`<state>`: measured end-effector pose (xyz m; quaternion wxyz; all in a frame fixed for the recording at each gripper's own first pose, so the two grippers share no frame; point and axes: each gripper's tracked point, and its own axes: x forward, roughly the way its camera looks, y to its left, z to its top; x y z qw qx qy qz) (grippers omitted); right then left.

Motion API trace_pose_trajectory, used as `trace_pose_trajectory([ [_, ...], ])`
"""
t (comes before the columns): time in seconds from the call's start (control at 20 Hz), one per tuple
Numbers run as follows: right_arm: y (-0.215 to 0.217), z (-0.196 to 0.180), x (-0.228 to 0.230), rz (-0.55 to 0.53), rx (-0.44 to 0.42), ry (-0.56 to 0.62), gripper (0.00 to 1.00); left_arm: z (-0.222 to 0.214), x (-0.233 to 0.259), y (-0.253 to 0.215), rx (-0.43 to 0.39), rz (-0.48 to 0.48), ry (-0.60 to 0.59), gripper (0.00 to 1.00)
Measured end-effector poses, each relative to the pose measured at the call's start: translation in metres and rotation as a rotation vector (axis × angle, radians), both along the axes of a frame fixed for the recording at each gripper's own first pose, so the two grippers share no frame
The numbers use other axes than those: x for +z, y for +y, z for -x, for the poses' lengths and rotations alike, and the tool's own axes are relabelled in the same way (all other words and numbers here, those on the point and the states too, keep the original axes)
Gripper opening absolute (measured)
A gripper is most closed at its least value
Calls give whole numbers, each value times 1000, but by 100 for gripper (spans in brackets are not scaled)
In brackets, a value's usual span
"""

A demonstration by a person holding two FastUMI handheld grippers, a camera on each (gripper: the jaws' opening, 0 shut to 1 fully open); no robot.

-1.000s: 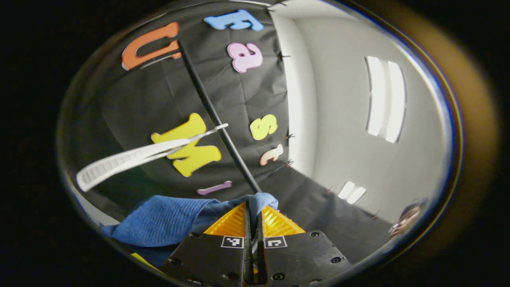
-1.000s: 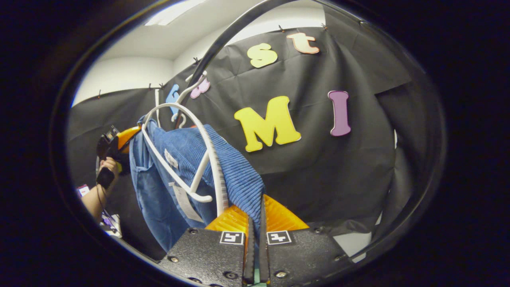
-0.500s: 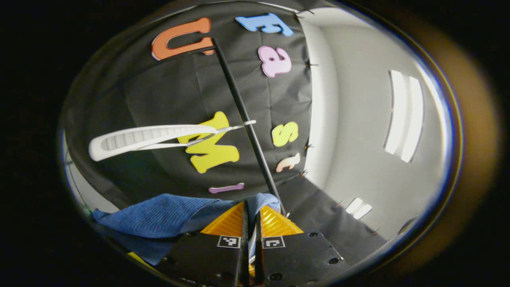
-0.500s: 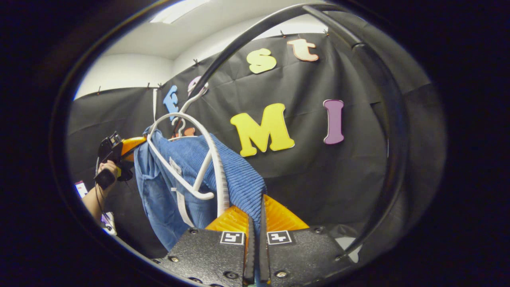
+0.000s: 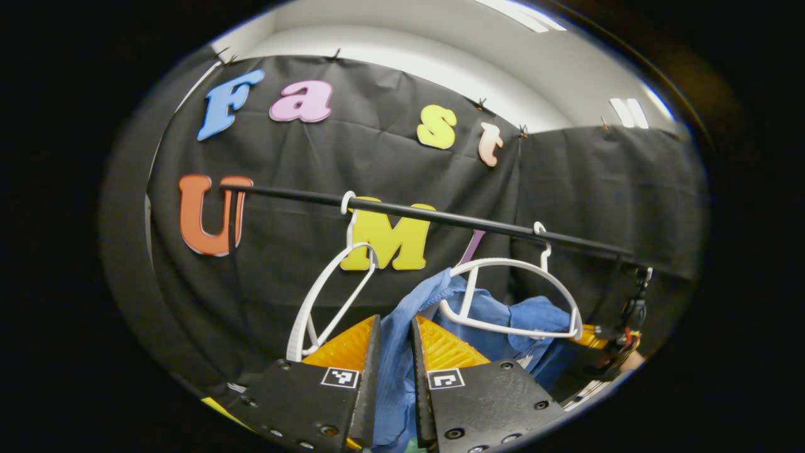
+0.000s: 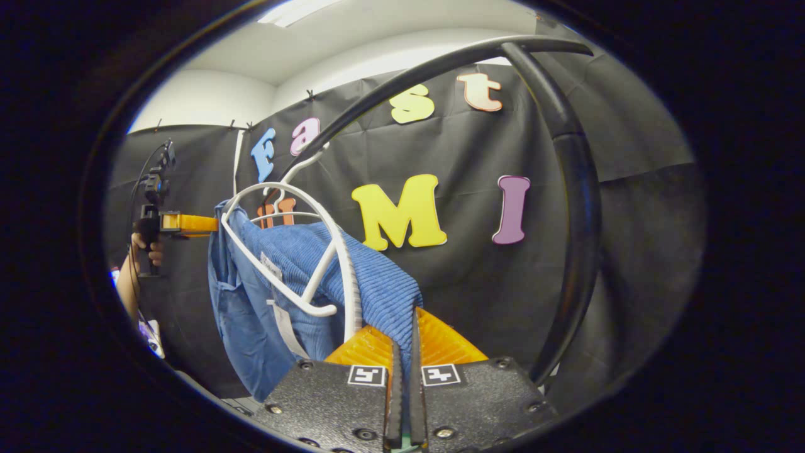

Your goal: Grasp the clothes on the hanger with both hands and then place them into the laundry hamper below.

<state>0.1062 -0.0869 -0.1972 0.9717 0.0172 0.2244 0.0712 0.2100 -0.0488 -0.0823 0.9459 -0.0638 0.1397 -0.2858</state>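
A: Status of the left gripper [image 5: 395, 336]?

B: Its fingers are standing narrow with a fold of the blue garment [image 5: 497, 314] running up between them; both are pressing on the cloth.

A: And the right gripper [image 6: 405, 340]?

B: Its fingers are nearly together; the ribbed edge of the garment [image 6: 371, 283] is entering the gap from above, so it is gripping cloth too.

A: Where is the garment hanging?

B: It is draping over a white hanger [image 6: 314, 251]; the hanger is hooking on the black rail [image 5: 440, 217]; a second, bare hanger [image 5: 327, 296] is hanging just beside it on the same rail. The hamper named in the task is lying out of frame; I am not locating it.

A: Which relation is governing the next move?

B: The garment's long axis is running along the rail, one gripper at each end; in the right gripper view the left gripper [image 6: 188, 223] and the hand [image 6: 148, 245] holding it are showing at the far shoulder. The hanger's arms are sitting inside the cloth, above and between both grips; so, in my judgement, the cloth is needing to come off the hanger's ends before anything is going down.

A: Which hand is nearer?

B: Neither is leading; both are already on the cloth.

A: Risk?

B: The ribbed shoulder is probably catching on the hanger's arm; the hanger could be swinging or unhooking from the rail.
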Motion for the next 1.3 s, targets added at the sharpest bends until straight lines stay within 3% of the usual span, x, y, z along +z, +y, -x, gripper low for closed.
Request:
trace_pose_trajectory([
  [0.05, -2, 0, 1, 0, -5, 0, 8, -5, 3, -9, -15, 7, -5, 13],
  [0.1, -3, -1, 3, 1, -10, -5, 8, 11, 3, -19, -89, 9, 36, 0],
  [0.2, -5, -1, 5, -2, -16, -9, 8, 11, -2, -23, -90, -66, 12, 0],
  [0.3, -9, 0, 9, -2, -25, -16, 8, 8, -22, -12, -44, -215, 7, 0],
  [0.4, -11, 0, 12, 4, -32, -23, 8, 9, -29, -14, -55, -265, -4, 0],
  [0.55, -8, 6, 10, 20, -32, -25, 8, 8, -43, -28, -72, -267, 10, 49],
  [0.7, -11, 5, 11, 43, -33, -28, 8, 0, -53, -23, -55, -311, 15, 48],
  [0.75, -12, 4, 12, 47, -37, -29, 8, 1, -50, -25, -47, -296, 21, 31],
  [0.8, -12, 4, 12, 48, -36, -30, 8, 0, -50, -28, -58, -246, 36, 14],
  [0.85, -14, 4, 13, 54, -40, -33, 8, 6, -45, -28, -78, -188, 50, 8],
  [0.9, -15, 4, 13, 62, -34, -33, 8, 8, -33, -31, -98, -90, 62, 13],
  [0.95, -15, 3, 13, 70, -36, -32, 8, 14, -25, -31, -128, 2, 86, 5],
  [1.05, -15, -4, 19, 59, -16, -28, 8, 17, -3, -30, -166, 183, 112, 1],
  [1.2, -6, -6, 18, 33, 10, -28, 8, 21, 25, -34, -207, 577, 240, 5],
  [1.3, 2, -6, 16, 13, 24, -23, 8, 17, 15, -29, -197, 754, 334, 1],
])
